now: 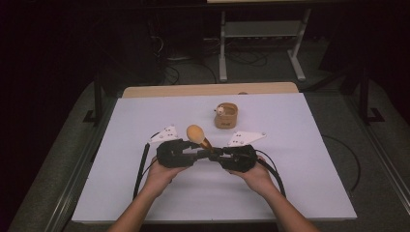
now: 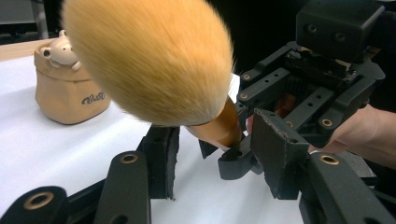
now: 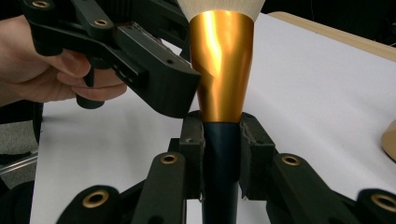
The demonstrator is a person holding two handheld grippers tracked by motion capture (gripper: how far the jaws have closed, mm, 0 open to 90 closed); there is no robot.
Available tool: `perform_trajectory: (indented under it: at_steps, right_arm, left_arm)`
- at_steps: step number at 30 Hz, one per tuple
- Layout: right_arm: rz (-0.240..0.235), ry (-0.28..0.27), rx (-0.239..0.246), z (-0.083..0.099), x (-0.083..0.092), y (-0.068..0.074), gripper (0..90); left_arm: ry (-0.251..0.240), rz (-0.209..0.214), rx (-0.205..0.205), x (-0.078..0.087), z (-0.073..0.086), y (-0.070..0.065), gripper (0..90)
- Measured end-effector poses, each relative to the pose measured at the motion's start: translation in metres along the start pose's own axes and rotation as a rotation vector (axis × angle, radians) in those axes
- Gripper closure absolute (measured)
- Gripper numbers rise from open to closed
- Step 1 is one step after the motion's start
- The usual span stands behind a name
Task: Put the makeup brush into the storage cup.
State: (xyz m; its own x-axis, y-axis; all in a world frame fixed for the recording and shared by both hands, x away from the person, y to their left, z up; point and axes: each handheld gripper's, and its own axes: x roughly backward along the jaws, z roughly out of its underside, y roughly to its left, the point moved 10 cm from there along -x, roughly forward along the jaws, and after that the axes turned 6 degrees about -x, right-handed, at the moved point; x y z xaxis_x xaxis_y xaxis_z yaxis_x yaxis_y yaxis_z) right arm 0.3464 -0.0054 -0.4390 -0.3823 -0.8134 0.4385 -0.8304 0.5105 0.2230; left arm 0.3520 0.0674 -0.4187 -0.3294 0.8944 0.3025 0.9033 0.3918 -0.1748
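Above the white table (image 1: 290, 183), the right gripper (image 3: 219, 154) clamps the makeup brush (image 3: 220, 70) by its dark handle while the half-open left gripper (image 2: 215, 158) brackets its gold ferrule without contact, apparently a handover awaiting the left's squeeze.

1. This looks like a lab or recording room, not a home: the surroundings are dark and only the table (image 1: 309, 193) is lit.
2. The table is covered by 1 plain white sheet (image 1: 145, 193) with a bare wooden edge (image 1: 208, 90) at the far side.
3. Behind it stands a grey metal frame (image 1: 261, 30) with loose cables (image 1: 183, 67) on a grey carpet (image 1: 377, 159).
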Motion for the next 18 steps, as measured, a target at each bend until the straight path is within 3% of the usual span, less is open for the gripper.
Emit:
perform_trajectory:
  at_steps: [7, 18]
  right_arm:
    - [0.0, -0.006, 0.004, -0.0012, -0.004, 0.0028, 73.2]
    - [0.015, -0.002, 0.02, -0.001, -0.0085, 0.0069, 73.2]
  left_arm:
    - [-0.018, -0.005, 0.008, -0.0021, -0.0036, -0.0008, 52.8]
    - [-0.038, 0.0, 0.021, 0.0001, -0.0083, -0.0003, 62.1]
